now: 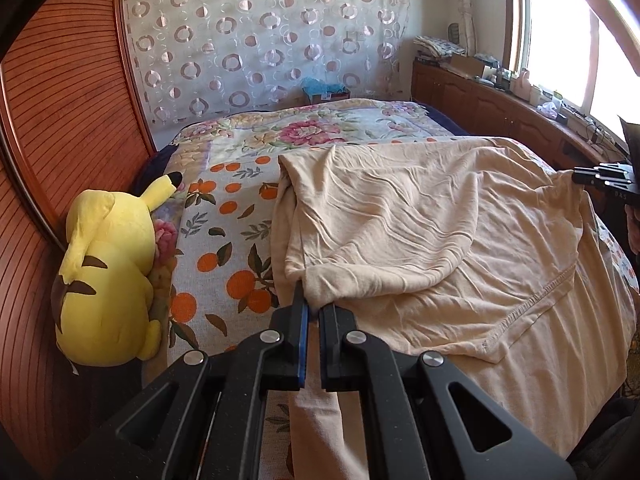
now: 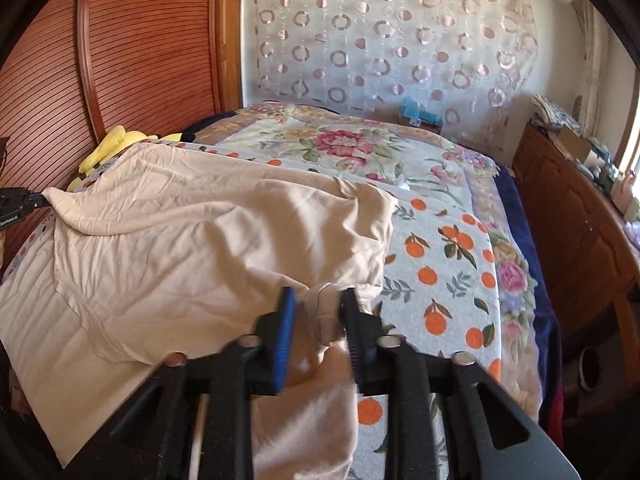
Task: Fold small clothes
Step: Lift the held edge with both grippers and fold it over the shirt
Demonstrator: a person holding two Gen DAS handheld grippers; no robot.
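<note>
**Folding under way: cream garment stretched across a flowered bed**

Stretching across the near half of the bed (image 1: 224,216), a cream garment (image 1: 420,220) lies rumpled on the orange-print cover. One layer is already turned over on itself, and a stitched hem shows toward the bed's near edge.

At the bed's head, against the circle-patterned curtain (image 1: 256,36), sits a small open box (image 1: 326,94) with something bright blue inside; what it is cannot be made out. On the wooden desk (image 1: 480,100) that runs along the bed's window side, an open cardboard box (image 1: 466,65) stands among the clutter, its contents out of sight.

The left gripper (image 1: 314,306) is at the bed's near edge, on the wardrobe side. Its fingers (image 1: 300,320) are clenched on a bunched fold of the garment, which passes between them and hangs down below.

The right gripper (image 2: 318,308) is at the same edge, on the window side. A gathered corner of the cloth sits between its fingers (image 2: 285,332), which are grasping it, though that view is blurred. In the left wrist view, the cloth rises in a taut peak to the right gripper's tip.

A yellow plush toy (image 1: 108,272) lies face down along the bed's wardrobe side, apart from the garment.
</note>
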